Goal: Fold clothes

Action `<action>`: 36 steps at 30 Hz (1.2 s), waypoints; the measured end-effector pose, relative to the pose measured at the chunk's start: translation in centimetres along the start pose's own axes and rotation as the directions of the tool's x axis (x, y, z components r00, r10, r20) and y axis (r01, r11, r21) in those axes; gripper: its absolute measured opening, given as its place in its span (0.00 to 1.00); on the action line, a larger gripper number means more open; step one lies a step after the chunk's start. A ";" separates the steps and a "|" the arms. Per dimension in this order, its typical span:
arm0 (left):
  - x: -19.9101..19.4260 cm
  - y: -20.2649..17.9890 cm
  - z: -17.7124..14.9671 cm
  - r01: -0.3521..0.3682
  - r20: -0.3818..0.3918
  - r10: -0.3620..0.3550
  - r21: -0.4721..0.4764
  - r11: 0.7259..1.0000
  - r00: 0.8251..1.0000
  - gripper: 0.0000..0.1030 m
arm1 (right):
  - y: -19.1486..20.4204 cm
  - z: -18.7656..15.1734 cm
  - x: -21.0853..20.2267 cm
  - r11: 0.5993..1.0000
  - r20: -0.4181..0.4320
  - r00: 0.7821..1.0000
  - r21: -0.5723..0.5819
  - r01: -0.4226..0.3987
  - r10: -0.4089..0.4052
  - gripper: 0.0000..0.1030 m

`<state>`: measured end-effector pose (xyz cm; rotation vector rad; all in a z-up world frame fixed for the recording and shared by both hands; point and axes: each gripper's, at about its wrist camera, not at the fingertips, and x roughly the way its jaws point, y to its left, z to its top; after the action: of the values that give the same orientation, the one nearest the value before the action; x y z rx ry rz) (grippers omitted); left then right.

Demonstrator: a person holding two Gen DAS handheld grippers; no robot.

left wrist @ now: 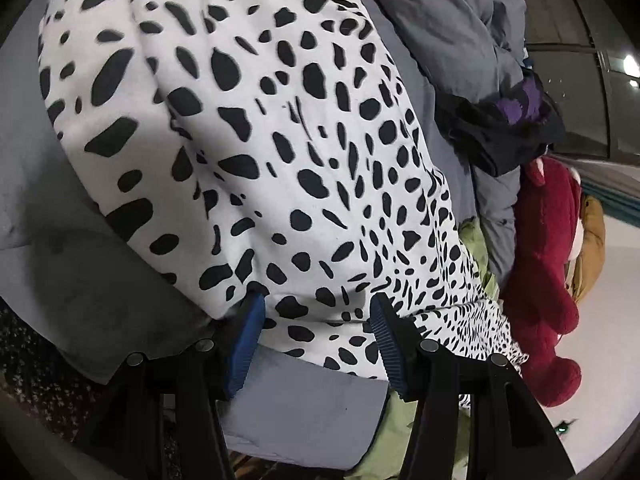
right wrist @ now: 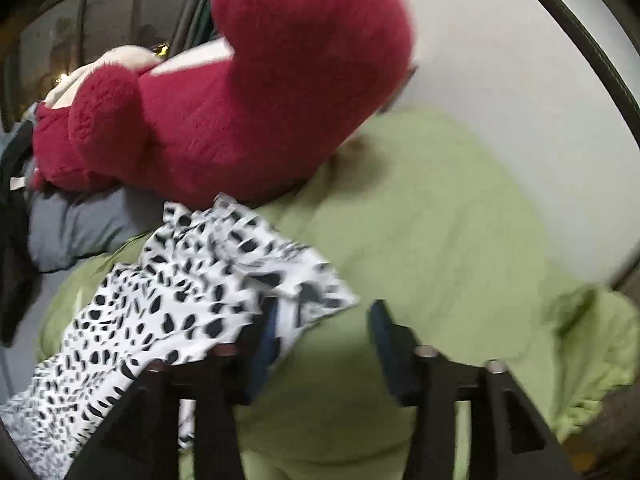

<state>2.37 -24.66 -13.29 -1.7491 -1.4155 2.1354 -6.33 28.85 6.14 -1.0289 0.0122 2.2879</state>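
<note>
Left wrist view: the left gripper has its jaws apart, tips at the near hem of the spotted garment, which lies spread over a grey bed — nothing is pinched. To grip well, I judge both pads should close on one edge only, not on the sheet beneath.

Right wrist view: the right gripper is also spread, one pad under a bunched corner of the spotted cloth on a green garment, near a red plush toy — keep the green layer out.
</note>
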 end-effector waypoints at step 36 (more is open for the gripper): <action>5.7 -12.3 -1.3 0.179 -0.076 -0.164 0.268 0.947 0.984 0.54 | 9.5 4.2 -1.0 0.909 0.131 0.983 -0.412 -0.064 0.128 0.33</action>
<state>-4.66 -13.62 -9.51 -1.5113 -1.1459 2.0618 -13.81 21.67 7.48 -1.0645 -0.5100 2.5171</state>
